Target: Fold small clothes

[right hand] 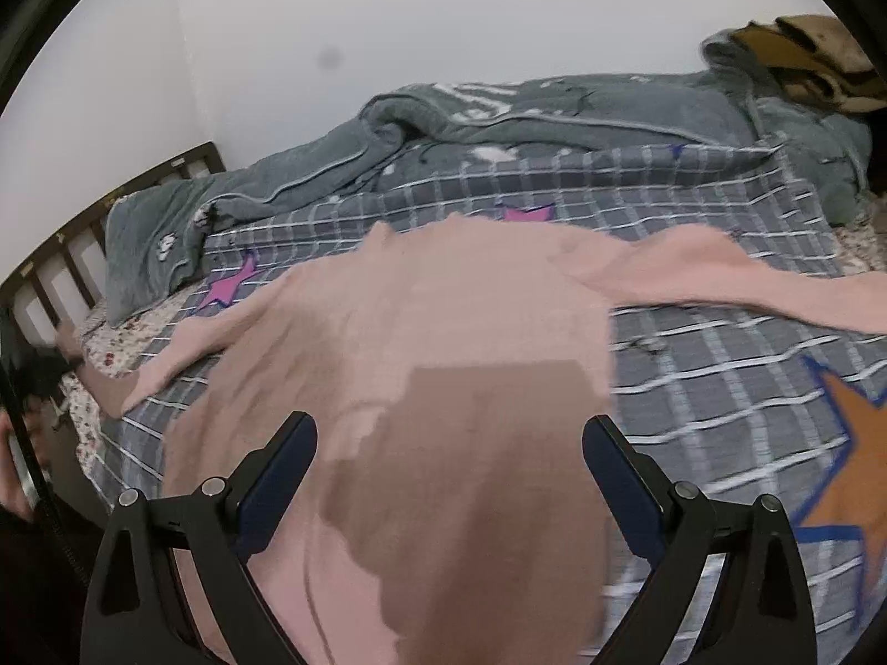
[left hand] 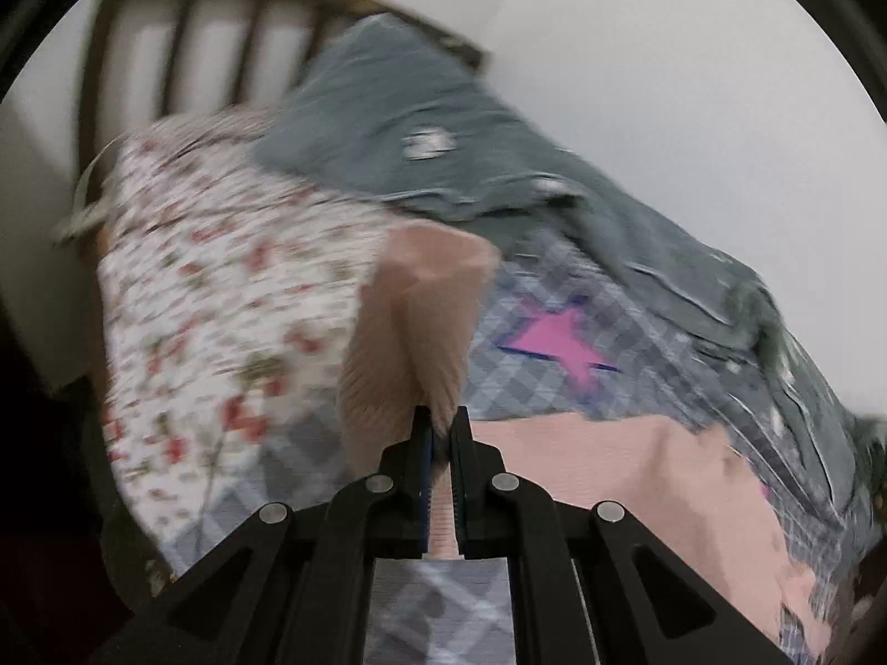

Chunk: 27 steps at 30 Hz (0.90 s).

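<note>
While your left gripper [left hand: 442, 426] pinches a sleeve end of the pink sweater [right hand: 399, 321], your right gripper [right hand: 449, 443] hangs spread above its body (touching nothing), the garment lying across the grey plaid sheet [right hand: 720, 354] beside the grey-green blanket [right hand: 554, 116].

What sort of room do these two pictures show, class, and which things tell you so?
Most likely a bedroom: a grey checked bedsheet with coloured stars, a rumpled grey-green blanket along the wall, and a dark wooden slatted bed frame. A pink knitted garment lies spread on the bed.
</note>
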### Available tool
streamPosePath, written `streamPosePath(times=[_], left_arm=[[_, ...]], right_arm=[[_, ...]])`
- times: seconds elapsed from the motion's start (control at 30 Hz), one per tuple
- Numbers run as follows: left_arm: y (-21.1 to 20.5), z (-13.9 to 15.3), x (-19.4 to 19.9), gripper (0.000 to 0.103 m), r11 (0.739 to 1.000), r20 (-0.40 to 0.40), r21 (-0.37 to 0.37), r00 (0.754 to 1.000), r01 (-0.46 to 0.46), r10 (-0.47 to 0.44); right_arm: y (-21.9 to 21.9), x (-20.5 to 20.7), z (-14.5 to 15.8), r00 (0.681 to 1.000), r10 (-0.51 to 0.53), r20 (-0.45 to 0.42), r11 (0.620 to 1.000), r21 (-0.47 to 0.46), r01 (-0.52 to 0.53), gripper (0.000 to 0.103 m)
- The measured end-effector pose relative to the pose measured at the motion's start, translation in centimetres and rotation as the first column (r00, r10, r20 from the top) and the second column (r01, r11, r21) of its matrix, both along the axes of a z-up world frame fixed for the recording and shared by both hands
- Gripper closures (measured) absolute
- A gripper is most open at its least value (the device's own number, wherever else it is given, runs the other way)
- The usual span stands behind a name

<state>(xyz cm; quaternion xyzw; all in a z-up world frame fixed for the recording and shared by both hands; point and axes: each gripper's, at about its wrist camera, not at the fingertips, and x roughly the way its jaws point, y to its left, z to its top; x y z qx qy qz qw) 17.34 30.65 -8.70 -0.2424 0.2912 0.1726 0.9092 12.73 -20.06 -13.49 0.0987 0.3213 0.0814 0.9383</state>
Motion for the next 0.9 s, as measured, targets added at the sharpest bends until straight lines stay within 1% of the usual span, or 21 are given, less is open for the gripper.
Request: streamPosePath(times=[0.07,0.13,0.2,0.3,0.37,0.4,0.47,0.57,0.63,0.7,0.73,0.8,0.83,0.87,0.9], left_arm=[[-3.2,1.3,1.5,0.097,0.998,0.012,0.036,0.998,0.058,-0.059],[-7.3,2.4,3.4,0.097,0.989,0.025,0.076,0.991,0.128,-0.131],[-11.9,3.4,5.2,0.097,0.974,0.033,0.096,0.977,0.207,-0.211],[-19.3,4.4,7.6,0.097,0.934,0.027,0.139,0.941,0.331,-0.337],[-23.4,4.6,8.6,0.097,0.904,0.018,0.156,0.913,0.399,-0.407],[-26.0,4.6,9.1,0.097,0.881,0.009,0.162,0.892,0.445,-0.452],[-31.0,3.9,10.2,0.097,0.837,-0.026,0.166,0.851,0.522,-0.525],[-37.3,1.8,11.3,0.097,0.788,-0.084,0.178,0.807,0.589,-0.584],[-40.5,0.3,11.6,0.097,0.759,-0.118,0.177,0.780,0.626,-0.615],[-43.8,-1.7,11.8,0.097,0.725,-0.166,0.172,0.746,0.666,-0.645],[-44.7,-2.5,11.9,0.097,0.715,-0.185,0.172,0.736,0.677,-0.652],[-45.8,-3.8,11.9,0.095,0.708,-0.207,0.161,0.725,0.688,-0.657],[-46.2,-4.3,12.2,0.093,0.707,-0.214,0.147,0.720,0.692,-0.660],[-46.5,-4.8,12.1,0.086,0.701,-0.220,0.125,0.708,0.703,-0.671],[-46.6,-5.0,12.3,0.078,0.694,-0.226,0.108,0.698,0.712,-0.680]], right_arm=[[-1.7,-0.8,0.1,0.999,-0.035,0.012,0.999,-0.033,0.035,0.008],[-3.2,-1.6,0.1,0.998,-0.064,0.021,0.996,-0.067,0.065,0.008],[-5.2,-2.4,0.2,0.996,-0.090,0.019,0.993,-0.078,0.091,0.008],[-8.0,-3.4,0.1,0.992,-0.122,0.013,0.991,-0.061,0.122,0.008],[-10.1,-4.3,0.0,0.988,-0.155,0.014,0.987,-0.040,0.155,0.008],[-11.0,-4.6,-0.1,0.986,-0.169,0.014,0.985,-0.031,0.169,0.008],[-12.8,-5.3,-0.4,0.978,-0.206,0.010,0.978,-0.017,0.206,0.008],[-14.4,-6.1,-0.7,0.968,-0.249,0.011,0.967,-0.047,0.249,0.008],[-15.2,-6.6,-1.1,0.965,-0.264,0.002,0.963,-0.053,0.264,0.008],[-15.9,-7.1,-1.6,0.964,-0.267,-0.015,0.963,-0.052,0.266,0.008],[-16.2,-7.3,-1.9,0.961,-0.274,-0.024,0.960,-0.060,0.272,0.008],[-16.6,-7.4,-2.4,0.959,-0.281,-0.038,0.958,-0.069,0.278,0.008],[-16.8,-7.6,-2.6,0.958,-0.282,-0.044,0.958,-0.071,0.279,0.008],[-16.9,-7.5,-2.8,0.958,-0.282,-0.050,0.958,-0.071,0.278,0.008],[-16.8,-7.6,-3.0,0.958,-0.281,-0.055,0.958,-0.071,0.277,0.008]])
